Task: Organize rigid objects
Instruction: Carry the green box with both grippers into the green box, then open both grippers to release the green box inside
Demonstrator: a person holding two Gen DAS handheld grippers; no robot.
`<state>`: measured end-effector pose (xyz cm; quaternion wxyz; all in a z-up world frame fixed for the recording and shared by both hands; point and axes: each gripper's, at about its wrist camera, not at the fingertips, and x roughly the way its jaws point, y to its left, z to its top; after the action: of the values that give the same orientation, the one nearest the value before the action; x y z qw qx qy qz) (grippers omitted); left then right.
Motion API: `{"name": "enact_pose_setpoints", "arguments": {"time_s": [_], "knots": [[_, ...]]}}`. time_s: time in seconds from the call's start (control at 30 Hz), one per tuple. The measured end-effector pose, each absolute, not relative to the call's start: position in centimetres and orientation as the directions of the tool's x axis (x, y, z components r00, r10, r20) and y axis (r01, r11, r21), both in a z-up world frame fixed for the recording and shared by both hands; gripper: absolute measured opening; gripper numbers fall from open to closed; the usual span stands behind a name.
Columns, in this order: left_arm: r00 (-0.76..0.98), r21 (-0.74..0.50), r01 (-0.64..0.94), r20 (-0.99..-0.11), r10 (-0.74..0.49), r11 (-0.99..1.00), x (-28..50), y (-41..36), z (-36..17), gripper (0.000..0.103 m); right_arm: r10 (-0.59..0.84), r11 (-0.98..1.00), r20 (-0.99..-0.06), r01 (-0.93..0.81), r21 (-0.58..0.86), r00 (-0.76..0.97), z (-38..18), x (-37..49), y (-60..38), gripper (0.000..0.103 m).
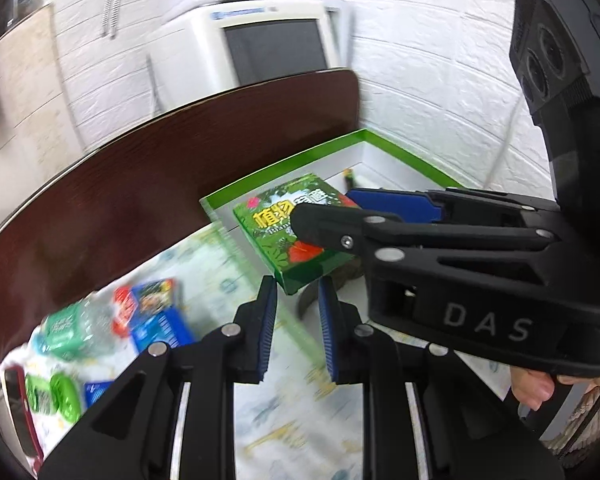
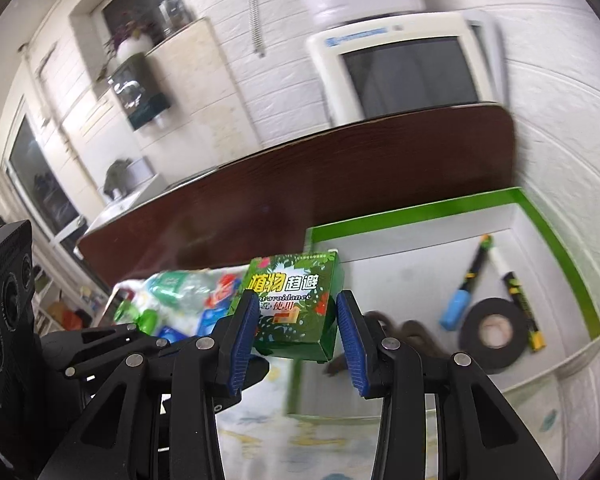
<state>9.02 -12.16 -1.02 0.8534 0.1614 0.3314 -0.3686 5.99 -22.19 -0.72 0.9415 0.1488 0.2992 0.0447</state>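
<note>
We've got the L gripper (image 1: 297, 332) nearest the lens in its own view, jaws apart w/ nothing between them, hovering over the patterned cloth on the counter (image 1: 300, 420). R gripper (image 2: 298, 334) has its jaws clamped on the green box (image 2: 296, 304), pads on the box's two side faces; the left view shows the same box (image 1: 292, 236) held over the near-left corner of the green-rimmed tray (image 2: 556, 248), tilted, not touching the floor of it. Step in hand, as we read it: set box down inside tray. To do it well we'd level the box first, carry it further in past the rim so no edge catches, lower till the base sits flat on free tray floor left of the tape, then part the jaws and back out straight; keep L gripper out of the way. Risk: box clips the rim or lands on the dark item under it (can't tell what that is). Counts, near to far: 1 green box; in the tray 1 black tape roll (image 2: 493, 331), 2 markers (image 2: 470, 288) crossing each other, 1 dark blurred item. Further left on the counter a pile of leftover items (image 1: 100, 336): bottles, packets, green caps, too blurred to count. Behind: 1 brown board (image 2: 340, 168), 1 white appliance (image 2: 404, 64).
</note>
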Motion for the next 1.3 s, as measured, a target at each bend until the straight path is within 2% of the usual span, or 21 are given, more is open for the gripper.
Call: {"name": "enact_pose_setpoints", "arguments": {"time_s": [0.27, 0.6, 1.17, 1.3], "knots": [[0.450, 0.045, 0.792, -0.716, -0.533, 0.609, 10.2, -18.4, -1.8, 0.019, 0.123, 0.920, -0.552, 0.113, 0.375, 0.825, -2.3, 6.5, -28.4, 0.042], [0.424, 0.044, 0.799, -0.749, -0.510, 0.600, 12.2, -22.0, -3.2, 0.019, 0.133, 0.894, -0.559, 0.144, 0.424, 0.819, -4.2, 7.4, -31.9, 0.042], [0.427, 0.030, 0.775, -0.762, -0.487, 0.632, 13.3, -21.3, -3.8, 0.022, 0.141, 0.872, -0.584, 0.179, 0.455, 0.799, -5.8, 8.1, -32.9, 0.042], [0.455, 0.027, 0.746, -0.751, -0.479, 0.666, 13.0, -19.0, -3.4, 0.031, 0.143, 0.880, -0.577, 0.163, 0.446, 0.804, -5.2, 7.9, -32.2, 0.042]]}}
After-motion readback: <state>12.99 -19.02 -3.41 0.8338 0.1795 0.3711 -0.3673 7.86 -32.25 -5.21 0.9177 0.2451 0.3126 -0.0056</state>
